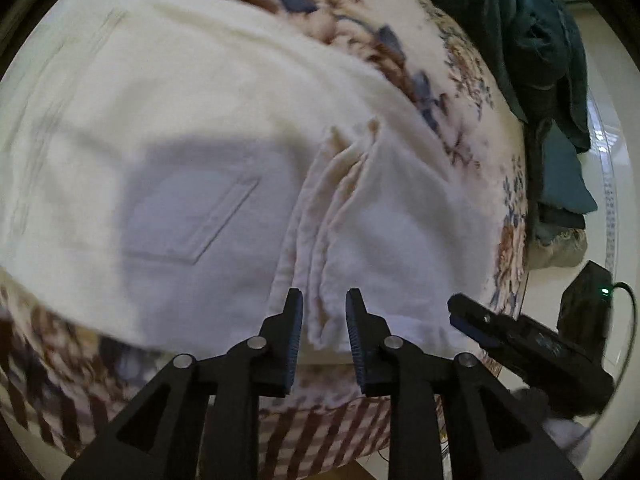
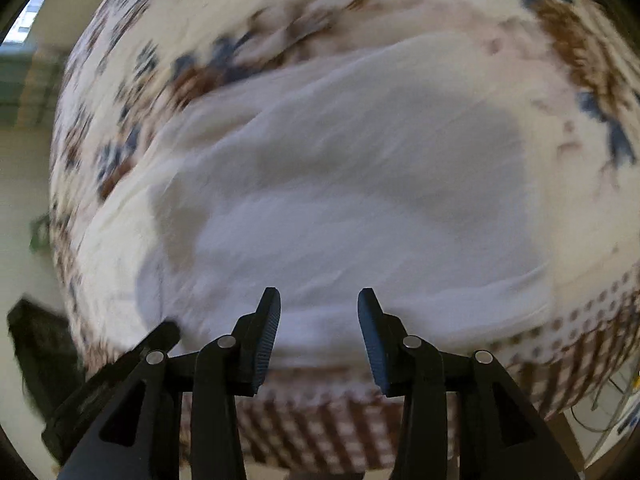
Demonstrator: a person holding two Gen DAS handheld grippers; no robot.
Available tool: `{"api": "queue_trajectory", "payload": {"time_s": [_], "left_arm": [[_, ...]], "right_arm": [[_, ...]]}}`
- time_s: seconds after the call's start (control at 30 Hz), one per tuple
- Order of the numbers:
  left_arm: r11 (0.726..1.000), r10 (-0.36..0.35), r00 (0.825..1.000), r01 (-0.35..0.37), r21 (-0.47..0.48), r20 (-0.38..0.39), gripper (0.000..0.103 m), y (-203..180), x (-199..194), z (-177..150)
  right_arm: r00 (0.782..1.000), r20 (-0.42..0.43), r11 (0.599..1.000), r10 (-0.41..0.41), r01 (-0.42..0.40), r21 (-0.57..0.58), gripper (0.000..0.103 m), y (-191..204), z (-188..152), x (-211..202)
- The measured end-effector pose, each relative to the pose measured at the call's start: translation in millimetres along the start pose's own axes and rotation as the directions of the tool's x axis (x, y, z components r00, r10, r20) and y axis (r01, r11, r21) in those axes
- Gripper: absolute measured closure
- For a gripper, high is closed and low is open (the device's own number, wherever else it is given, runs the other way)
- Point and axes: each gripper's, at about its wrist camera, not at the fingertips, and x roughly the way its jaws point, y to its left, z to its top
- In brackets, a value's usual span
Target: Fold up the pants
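Note:
White pants (image 1: 192, 128) lie spread on a floral bedspread (image 1: 460, 92), with a back pocket (image 1: 192, 224) facing up and bunched folds (image 1: 332, 208) near the front edge. My left gripper (image 1: 323, 312) is open and empty, its jaws a little apart just above the bunched edge. The right gripper (image 1: 472, 316) shows at the lower right of the left wrist view. In the right wrist view the pants (image 2: 340, 184) fill the middle, blurred. My right gripper (image 2: 319, 308) is open and empty over their near edge.
Dark teal clothes (image 1: 532, 40) are piled at the far right of the bed. The bedspread's checked border (image 2: 320, 420) hangs over the near edge. Pale floor (image 1: 612, 160) lies beyond the bed on the right. Cables (image 2: 608, 408) hang at the lower right.

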Motion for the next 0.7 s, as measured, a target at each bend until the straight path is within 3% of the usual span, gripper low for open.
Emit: {"api": "queue_trajectory", "payload": {"time_s": [0.07, 0.13, 0.23, 0.27, 0.3, 0.33, 0.4, 0.47, 0.63, 0.7], "left_arm": [[0.999, 0.047, 0.999, -0.046, -0.008, 0.016, 0.083, 5.9, -2.2, -4.7], [0.997, 0.071, 0.997, -0.07, -0.025, 0.039, 0.083, 13.2, -9.8, -9.1], [0.987, 0.162, 0.984, -0.161, -0.02, 0.073, 0.083, 21.7, -22.6, -13.9], [0.983, 0.183, 0.98, -0.182, -0.017, 0.083, 0.083, 26.5, -26.1, -15.3], [0.98, 0.199, 0.976, -0.198, -0.017, 0.088, 0.083, 30.3, -27.0, -15.0], [0.977, 0.213, 0.973, -0.212, -0.022, 0.089, 0.083, 34.6, -28.1, -14.8], [0.974, 0.224, 0.971, -0.222, -0.038, 0.084, 0.083, 43.1, -28.9, -13.0], [0.973, 0.23, 0.969, -0.226, -0.055, 0.086, 0.083, 49.1, -30.1, -11.0], [0.972, 0.227, 0.968, -0.218, -0.087, 0.104, 0.083, 57.2, -39.5, -9.2], [0.972, 0.222, 0.969, -0.211, -0.102, 0.11, 0.075, 60.3, -40.5, -8.8]], "right_arm": [[0.995, -0.06, 0.994, 0.085, -0.08, 0.078, 0.06, -1.5, -11.2, 12.7], [0.976, -0.105, 0.968, 0.191, -0.169, 0.187, 0.06, -4.6, -22.5, 32.1], [0.955, -0.051, 0.912, 0.292, -0.261, 0.317, 0.06, -7.4, -30.9, 51.3], [0.955, -0.024, 0.9, 0.294, -0.269, 0.344, 0.06, -8.3, -32.0, 54.3], [0.957, 0.007, 0.888, 0.288, -0.27, 0.373, 0.07, -9.8, -34.2, 56.9], [0.964, 0.022, 0.883, 0.266, -0.253, 0.395, 0.099, -9.9, -37.1, 59.2], [0.972, 0.035, 0.883, 0.23, -0.224, 0.412, 0.099, -7.6, -44.3, 59.2], [0.982, 0.055, 0.915, 0.183, -0.19, 0.355, 0.099, 4.9, -51.9, 47.5], [0.986, 0.052, 0.943, 0.156, -0.164, 0.29, 0.099, 14.0, -57.4, 35.3], [0.988, 0.018, 0.946, 0.152, -0.151, 0.287, 0.098, 13.6, -52.5, 40.9]]}}
